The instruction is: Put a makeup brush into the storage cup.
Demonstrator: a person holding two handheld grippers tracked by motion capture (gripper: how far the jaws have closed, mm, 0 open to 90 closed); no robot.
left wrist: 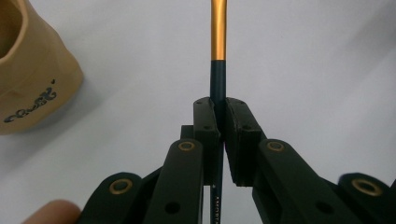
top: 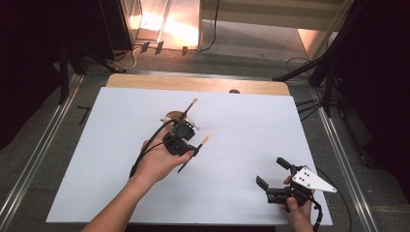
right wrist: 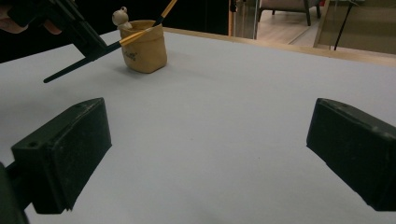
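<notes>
White paper (top: 232,159) offers no catch if the paintbrush (left wrist: 218,70), pinched thinly by the left gripper (left wrist: 218,109), slips short of the holder (right wrist: 142,49); right gripper (right wrist: 205,140) gapes empty.

Brush (left wrist: 218,28): tip end is cut off by the top edge of the left gripper view; lower handle is hidden between the jaws of the left tongs (left wrist: 219,116), and its printed lettering is too small to be read. Tan pot (left wrist: 28,70): cropped by the left and top edges there; dark script on its wall cannot be made out. In the high view the pot (top: 170,116) is mostly covered by the left tongs (top: 186,126) and hand, and the small figure on its rim cannot be resolved. Right tongs (right wrist: 205,154): both jaws are cut off by the bottom and side edges of the right gripper view. Second brush (right wrist: 167,10): top is cropped by the frame edge.
</notes>
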